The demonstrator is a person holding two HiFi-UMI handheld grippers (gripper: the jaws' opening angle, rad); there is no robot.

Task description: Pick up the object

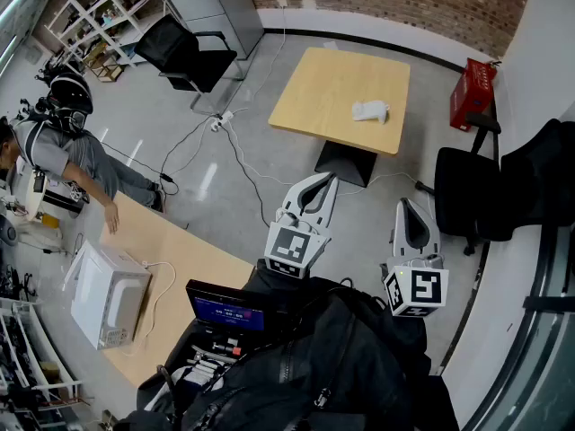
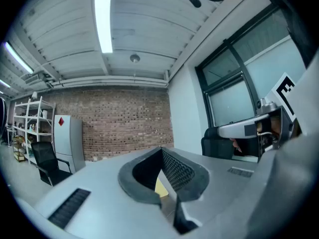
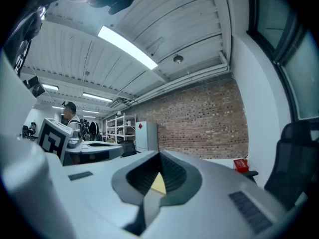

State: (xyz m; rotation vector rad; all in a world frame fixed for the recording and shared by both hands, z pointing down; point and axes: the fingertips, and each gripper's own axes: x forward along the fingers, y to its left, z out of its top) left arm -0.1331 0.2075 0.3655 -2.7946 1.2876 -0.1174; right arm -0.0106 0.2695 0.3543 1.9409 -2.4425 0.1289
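A small white object (image 1: 369,110) lies on the far light-wood table (image 1: 314,97) in the head view. Both grippers are held up in the air well short of that table. My left gripper (image 1: 327,180) is shut with nothing between its jaws, tips meeting (image 2: 161,151) and pointing toward the brick wall. My right gripper (image 1: 404,204) is shut and empty as well, its tips together (image 3: 159,156). A sliver of the wood table shows through the gap behind each pair of jaws. The white object is hidden in both gripper views.
Black chairs stand at the right (image 1: 476,196) and far left (image 1: 184,52), with a red crate (image 1: 473,92) by the wall. Cables (image 1: 229,137) trail across the floor. A near table holds a white microwave (image 1: 108,294) and a screen (image 1: 225,311). A person (image 1: 63,146) bends at the left.
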